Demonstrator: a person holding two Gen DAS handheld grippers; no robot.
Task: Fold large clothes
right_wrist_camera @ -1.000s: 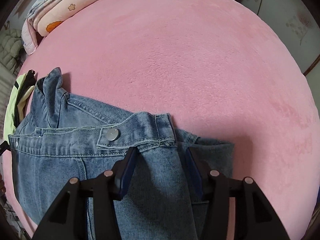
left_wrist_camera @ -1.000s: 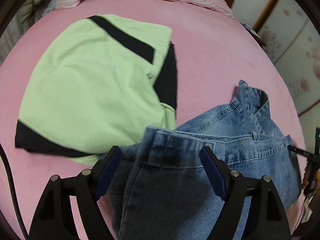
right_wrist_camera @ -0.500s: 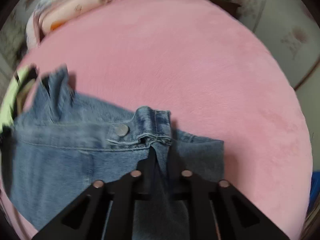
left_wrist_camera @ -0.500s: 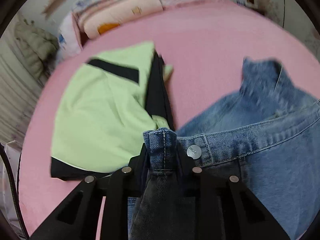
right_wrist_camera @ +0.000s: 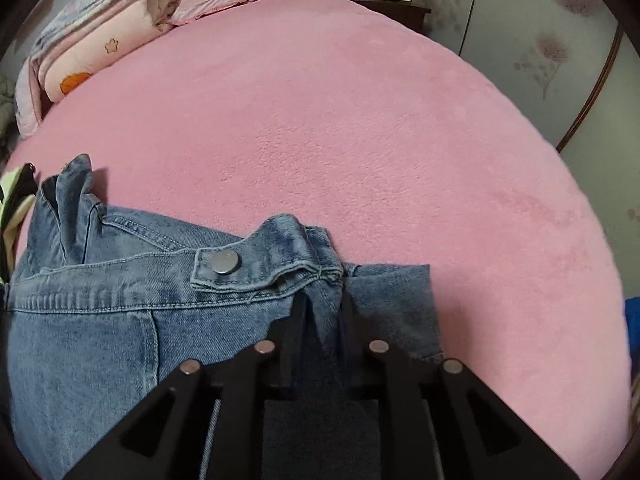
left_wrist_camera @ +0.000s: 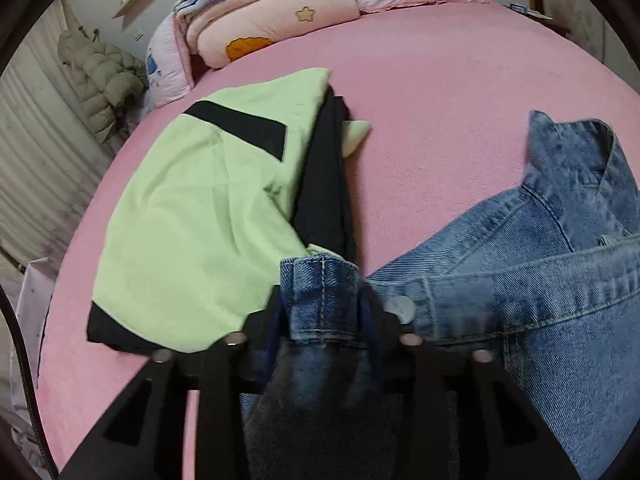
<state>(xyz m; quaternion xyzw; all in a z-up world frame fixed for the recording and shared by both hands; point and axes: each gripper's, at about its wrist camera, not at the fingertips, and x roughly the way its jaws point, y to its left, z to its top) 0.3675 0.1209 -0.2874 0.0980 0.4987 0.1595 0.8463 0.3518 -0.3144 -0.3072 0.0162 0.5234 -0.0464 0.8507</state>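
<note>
Far left, folded green-and-black garment (left_wrist_camera: 192, 216) lies flat on the pink bed cover (left_wrist_camera: 440, 100), its near edge just beside the denim. Left gripper (left_wrist_camera: 322, 304) has its jaws drawn narrow, pinching a bunched fold of hem band on the denim jacket (left_wrist_camera: 540, 300), close to a metal button (left_wrist_camera: 401, 308). The jacket lies spread on the near part of the bed, collar (left_wrist_camera: 576, 160) standing up toward the far side. Right gripper (right_wrist_camera: 320, 312) likewise clamped narrow on the band at the jacket's other end, beside a second button (right_wrist_camera: 225, 261); a loose denim flap (right_wrist_camera: 394, 296) lies flat just right of it. Judgement: denim is heavy, fairly stiff, rough enough not to slip; the thick stitched band is the sound place to hold, since the thinner body cloth would sag and bunch. Expect weight to drag between the two grips when raised. No containers in view. Stacked quilts (left_wrist_camera: 272, 20) sit at the bed head, well apart from the work.
</note>
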